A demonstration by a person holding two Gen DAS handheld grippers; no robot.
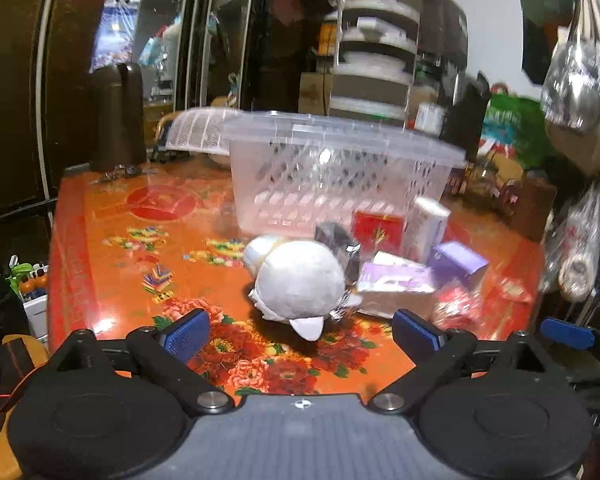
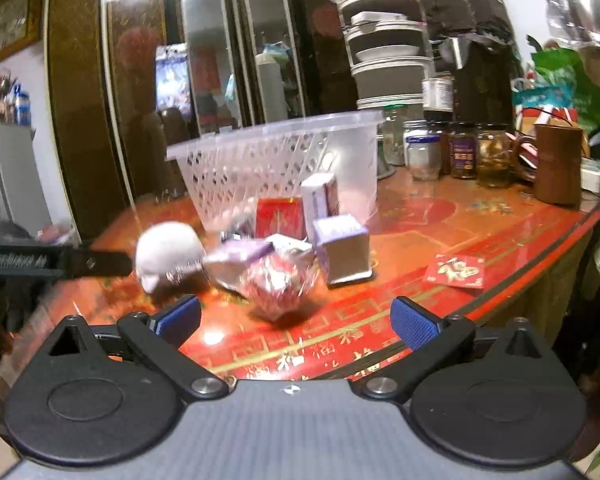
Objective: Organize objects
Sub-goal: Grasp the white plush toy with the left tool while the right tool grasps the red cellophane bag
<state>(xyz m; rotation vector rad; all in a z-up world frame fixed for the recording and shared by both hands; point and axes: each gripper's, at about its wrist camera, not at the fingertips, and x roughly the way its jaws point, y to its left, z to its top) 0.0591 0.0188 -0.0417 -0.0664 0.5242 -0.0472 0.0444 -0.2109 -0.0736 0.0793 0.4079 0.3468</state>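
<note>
A clear plastic basket [image 1: 340,172] stands on the red floral table [image 1: 140,240]; it also shows in the right wrist view [image 2: 276,160]. In front of it lies a heap: a white round bundle [image 1: 300,280] [image 2: 166,252], a red box [image 1: 376,228] [image 2: 280,216], a white box [image 1: 426,226] [image 2: 320,196], purple boxes [image 1: 456,262] [image 2: 342,248] and a red foil packet [image 1: 456,304] [image 2: 278,280]. My left gripper [image 1: 300,336] is open, just short of the white bundle. My right gripper [image 2: 296,320] is open, just short of the foil packet.
Several jars [image 2: 460,152] and a brown mug [image 2: 556,164] stand at the table's back right. A red envelope [image 2: 456,270] lies near the right edge. A dark flask [image 1: 116,116] stands back left. Dark cabinets and stacked dishes [image 2: 384,40] are behind. Bags [image 1: 580,80] hang at right.
</note>
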